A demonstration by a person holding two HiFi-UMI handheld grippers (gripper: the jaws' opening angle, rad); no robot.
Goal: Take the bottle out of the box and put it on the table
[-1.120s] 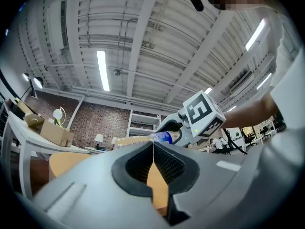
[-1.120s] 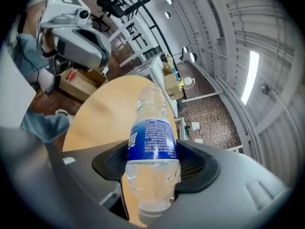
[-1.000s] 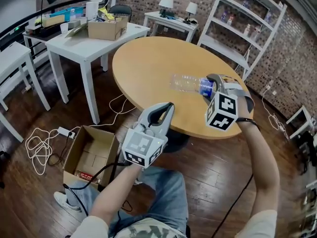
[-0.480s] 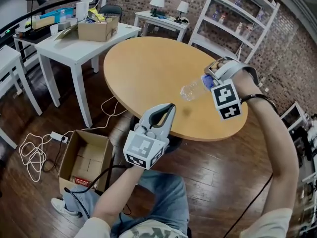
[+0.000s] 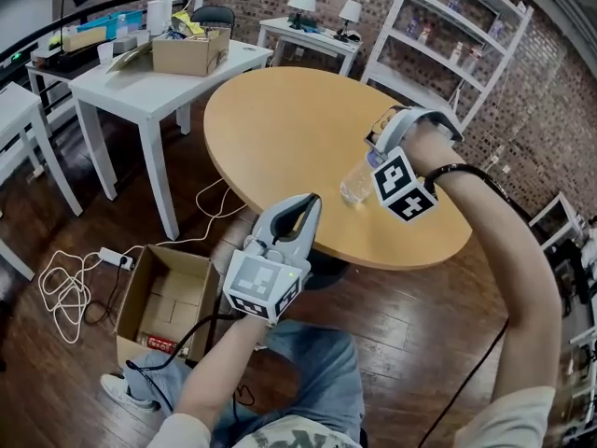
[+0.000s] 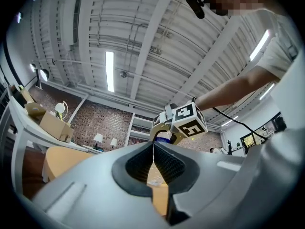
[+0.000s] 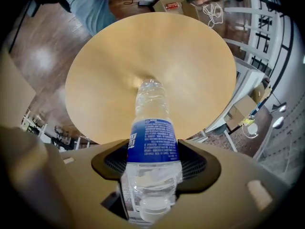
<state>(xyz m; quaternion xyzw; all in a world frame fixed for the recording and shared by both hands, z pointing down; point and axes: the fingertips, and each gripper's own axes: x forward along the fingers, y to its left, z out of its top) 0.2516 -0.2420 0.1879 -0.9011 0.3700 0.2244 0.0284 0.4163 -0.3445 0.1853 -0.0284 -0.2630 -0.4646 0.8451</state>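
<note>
On the floor at the left the cardboard box point(image 5: 159, 297) stands open, and the bottle is already out of it. The left claw point(image 5: 312, 199) has barely shifted over the last second. Its jaws are pressed together on nothing point(image 6: 153, 144), and its forearm rises from the lower edge so that the claw points forward and slightly up, just short of the worktop's point(image 5: 280, 119) near rim.

The real change is on the right. A second ago the clear water bottle point(image 5: 357, 183) lay level above the wood. Now it has been swung round, base down toward the worktop and tilted, near the front edge. I cannot tell whether the base touches yet. To my eye this is the setting-down step, and what remains is to stand the bottle up and let go.

The right claw point(image 5: 377, 149) clamps the bottle point(image 7: 150, 128) at its cap end, across the blue label. The right arm reaches in from the lower right, wrist rolled, with the claw point(image 7: 152, 151) aimed down and back toward the person.
</note>
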